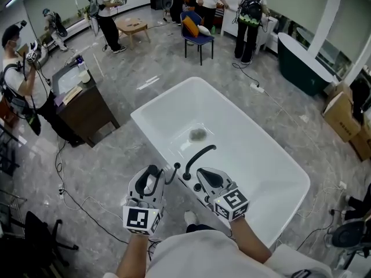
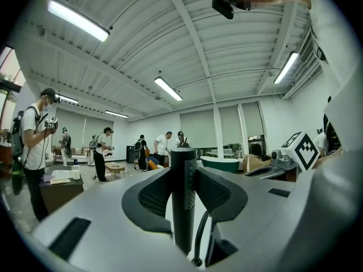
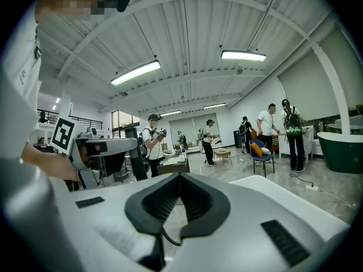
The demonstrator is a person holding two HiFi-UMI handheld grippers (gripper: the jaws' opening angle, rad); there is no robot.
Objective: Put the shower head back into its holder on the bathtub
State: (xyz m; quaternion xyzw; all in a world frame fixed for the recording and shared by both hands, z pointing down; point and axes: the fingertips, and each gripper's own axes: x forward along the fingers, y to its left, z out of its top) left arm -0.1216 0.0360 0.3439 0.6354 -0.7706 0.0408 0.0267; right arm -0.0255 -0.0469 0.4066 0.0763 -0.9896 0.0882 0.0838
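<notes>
Two claws work just short of the white rectangular bathtub (image 1: 255, 149): the left claw (image 2: 183, 174) grips the slim black cylindrical shower head (image 2: 182, 220) upright at mid-handle, its hose (image 2: 199, 231) dangling beneath. The right claw (image 3: 179, 177), alongside, is closed and empty. The handle looks rigid, smooth and probably slippery.

1. Floor (image 1: 133, 68): grey marble-pattern tiles.
2. Ceiling (image 2: 238, 50): white, ribbed; strip lights (image 2: 77, 19) lit.
3. Furniture: dark wooden cabinet (image 1: 93, 113), blue chair (image 1: 194, 36), low wooden table (image 1: 132, 26), dark green tub (image 1: 301, 67).

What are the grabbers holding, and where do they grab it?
The left gripper clamps the shower head by its handle. The right gripper is shut and empty.
</notes>
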